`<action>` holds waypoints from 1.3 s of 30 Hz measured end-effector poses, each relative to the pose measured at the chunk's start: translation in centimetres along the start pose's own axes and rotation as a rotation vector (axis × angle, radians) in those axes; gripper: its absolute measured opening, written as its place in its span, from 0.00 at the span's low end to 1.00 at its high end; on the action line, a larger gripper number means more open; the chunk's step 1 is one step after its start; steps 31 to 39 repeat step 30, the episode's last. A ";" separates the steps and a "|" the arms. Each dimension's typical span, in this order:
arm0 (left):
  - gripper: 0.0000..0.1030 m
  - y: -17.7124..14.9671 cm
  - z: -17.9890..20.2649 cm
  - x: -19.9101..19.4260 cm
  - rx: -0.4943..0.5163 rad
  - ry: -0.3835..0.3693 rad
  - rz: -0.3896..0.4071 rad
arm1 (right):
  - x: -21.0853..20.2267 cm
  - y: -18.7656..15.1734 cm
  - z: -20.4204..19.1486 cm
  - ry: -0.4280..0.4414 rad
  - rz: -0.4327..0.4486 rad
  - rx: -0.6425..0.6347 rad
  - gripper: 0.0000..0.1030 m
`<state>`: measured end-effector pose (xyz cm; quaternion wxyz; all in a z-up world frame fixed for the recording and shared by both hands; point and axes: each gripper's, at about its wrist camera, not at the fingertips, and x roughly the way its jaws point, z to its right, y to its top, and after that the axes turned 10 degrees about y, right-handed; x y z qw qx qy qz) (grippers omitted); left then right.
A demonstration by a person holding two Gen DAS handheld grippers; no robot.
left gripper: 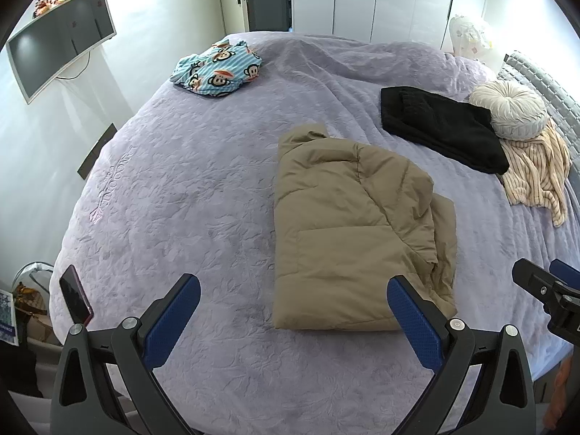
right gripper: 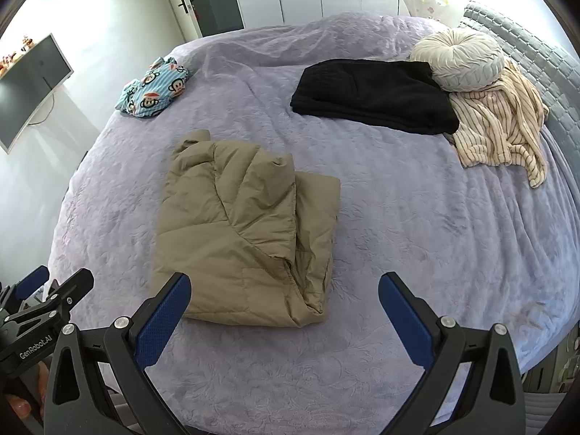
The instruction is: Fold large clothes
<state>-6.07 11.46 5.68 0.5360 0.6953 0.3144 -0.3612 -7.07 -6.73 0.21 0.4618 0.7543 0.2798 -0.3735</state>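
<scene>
1. A khaki padded jacket (left gripper: 355, 232) lies folded into a rough rectangle near the middle of the bed (left gripper: 203, 188), which is covered in a lilac textured spread.
2. The left gripper (left gripper: 293, 311) hovers above the near edge of the bed with its blue-padded fingers spread wide apart and nothing between them; its right finger overlaps the jacket's near corner in the view.
3. The right gripper (right gripper: 284, 308) also hangs with its fingers wide apart and empty, just short of the jacket's near edge.
4. A folded black garment (right gripper: 373, 98) rests farther back, touching a round cream cushion (right gripper: 458, 59) and a striped cream garment (right gripper: 500, 123) beside it.
5. A blue monkey-print garment (left gripper: 217, 67) sits crumpled at the far left of the bed, well apart from the jacket.
6. A phone (left gripper: 75, 299) lies at the left edge of the bed.
</scene>
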 end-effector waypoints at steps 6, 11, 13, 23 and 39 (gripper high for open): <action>1.00 0.0 0.0 0.0 0.001 0.001 0.001 | 0.0 -0.1 0.0 0.000 0.000 0.001 1.00; 1.00 0.0 0.1 -0.1 -0.001 0.003 0.002 | -0.1 0.0 -0.3 0.002 0.001 0.000 1.00; 1.00 0.0 0.1 -0.1 0.000 0.003 0.003 | -0.1 -0.1 -0.2 0.003 0.000 0.001 1.00; 1.00 0.0 0.1 -0.1 -0.005 0.006 0.005 | 0.0 0.1 -0.5 0.011 -0.004 -0.002 1.00; 1.00 0.3 0.3 -0.6 -0.010 0.016 0.020 | 0.0 0.0 -0.4 0.011 -0.004 -0.001 1.00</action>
